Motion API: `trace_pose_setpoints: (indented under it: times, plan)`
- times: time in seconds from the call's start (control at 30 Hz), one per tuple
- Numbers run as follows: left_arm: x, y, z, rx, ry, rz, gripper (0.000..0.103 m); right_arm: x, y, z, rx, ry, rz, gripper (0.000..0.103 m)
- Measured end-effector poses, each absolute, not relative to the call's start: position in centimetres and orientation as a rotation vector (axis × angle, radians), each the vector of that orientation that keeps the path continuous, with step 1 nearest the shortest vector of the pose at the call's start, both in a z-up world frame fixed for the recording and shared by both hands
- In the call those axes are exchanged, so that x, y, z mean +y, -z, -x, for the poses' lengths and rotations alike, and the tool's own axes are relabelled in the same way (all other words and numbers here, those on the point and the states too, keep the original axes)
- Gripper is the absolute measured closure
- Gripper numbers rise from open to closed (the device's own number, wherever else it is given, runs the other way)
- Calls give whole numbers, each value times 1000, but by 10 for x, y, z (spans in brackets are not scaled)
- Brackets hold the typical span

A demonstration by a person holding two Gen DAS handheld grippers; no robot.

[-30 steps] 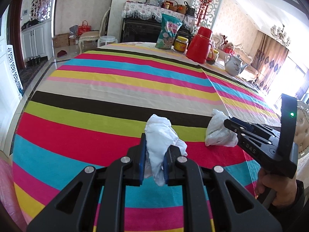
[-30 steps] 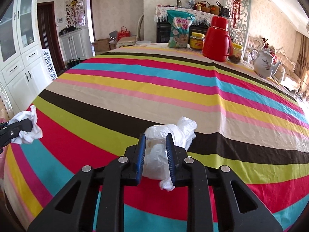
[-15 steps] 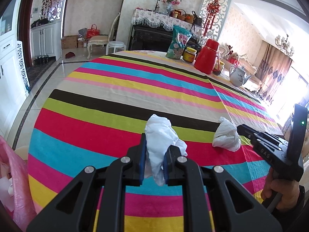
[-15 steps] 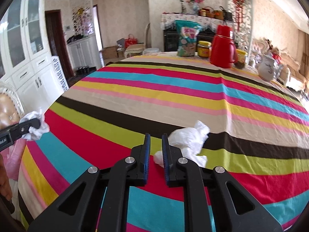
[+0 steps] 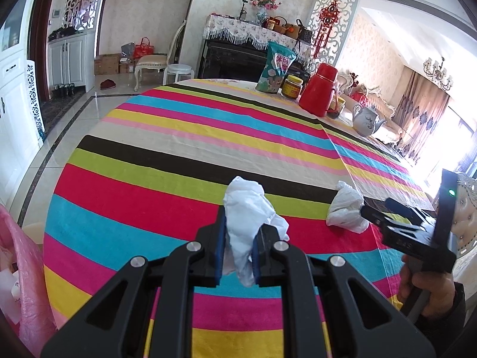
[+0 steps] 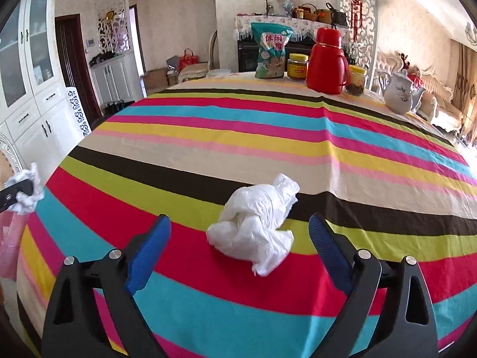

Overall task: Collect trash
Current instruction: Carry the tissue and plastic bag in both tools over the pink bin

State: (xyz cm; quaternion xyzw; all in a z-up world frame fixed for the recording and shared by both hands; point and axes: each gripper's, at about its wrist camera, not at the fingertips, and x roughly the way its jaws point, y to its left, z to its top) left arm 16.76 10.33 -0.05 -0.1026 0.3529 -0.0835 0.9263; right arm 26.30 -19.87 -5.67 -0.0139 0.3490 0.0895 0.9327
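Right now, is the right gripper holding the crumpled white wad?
No: the right gripper stands open, and the white wad lies on the striped tablecloth untouched.

A round table under a bright striped tablecloth (image 6: 268,137). The right gripper (image 6: 240,250) has just been opening; its blue-padded jaws stand wide apart either side of a crumpled white tissue (image 6: 256,223) lying untouched near the table's near edge. At the far edge stand a snack bag (image 6: 270,50), a red thermos (image 6: 326,61) and a white teapot (image 6: 399,92). At the left edge, the left gripper (image 6: 16,192) pinches another white tissue wad (image 6: 28,191)

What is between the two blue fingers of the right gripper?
A crumpled white plastic wad lies on the striped tablecloth between them, untouched, in the right wrist view.
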Motion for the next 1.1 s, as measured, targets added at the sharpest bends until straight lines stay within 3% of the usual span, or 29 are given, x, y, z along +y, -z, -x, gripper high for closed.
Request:
trace_pose_setpoints:
  times: [0.13,0.2,0.23,0.37,1.1]
  plan:
    - [106,-1,-164,722,161,209,89,-192,74,-291,777,-122,65,15]
    - [109,-2,-160,721,152,206,89,-190,84,-301,812,-114,71,30]
    - [112,-2,-158,719,146,206,89,-189,89,-305,843,-132,61,54]
    - [122,-4,-153,715,124,209,89,-179,89,-297,836,-174,69,69]
    - [280,-47,-39,608,-171,244,89,21,-24,-190,614,-616,114,72]
